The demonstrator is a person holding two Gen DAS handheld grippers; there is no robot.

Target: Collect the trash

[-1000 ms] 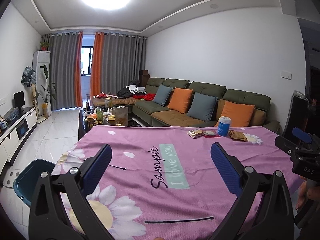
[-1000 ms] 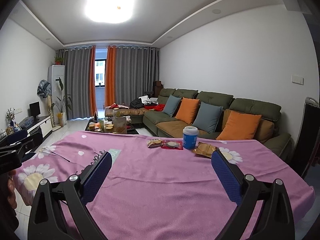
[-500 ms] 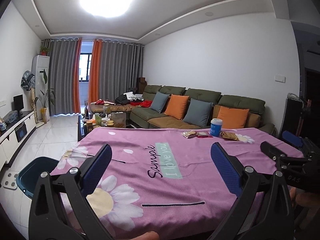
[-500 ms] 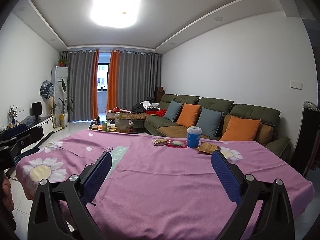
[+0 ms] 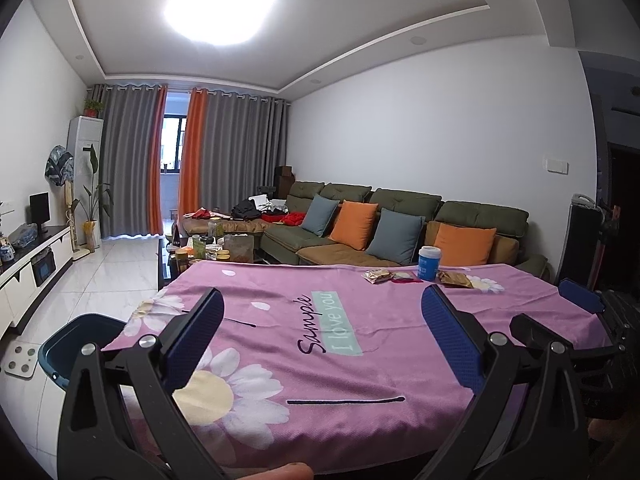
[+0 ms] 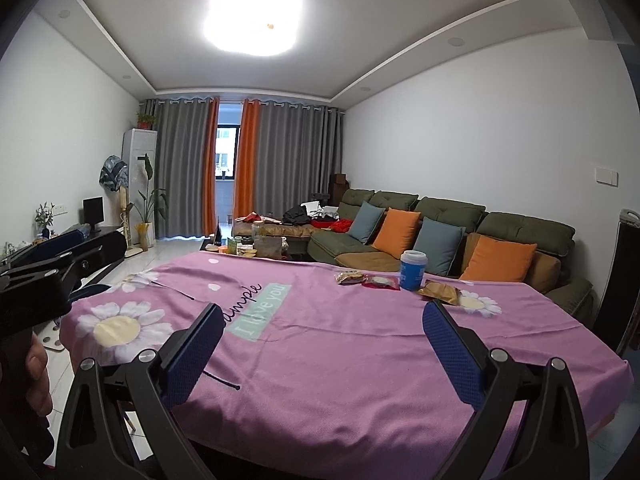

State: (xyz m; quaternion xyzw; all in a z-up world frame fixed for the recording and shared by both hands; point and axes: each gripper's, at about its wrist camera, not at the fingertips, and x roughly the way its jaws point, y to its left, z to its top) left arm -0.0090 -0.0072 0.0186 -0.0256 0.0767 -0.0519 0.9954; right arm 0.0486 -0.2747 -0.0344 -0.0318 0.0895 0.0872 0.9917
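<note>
Pink daisy-print tablecloth, far edge: blue paper cup among crinkled snack wrappers, ahead and rightward of your empty, wide-spread right gripper, nearer than your likewise wide left gripper.

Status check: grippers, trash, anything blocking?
Left gripper open, empty. Right gripper open, empty. Wrappers and cup untouched at far table edge. Bin on floor, left. Path clear.

1. A blue cup with a white lid stands upright, far ahead of my grippers.
2. Three flat wrappers lie beside it.
3. A teal bin sits low to my left.
</note>
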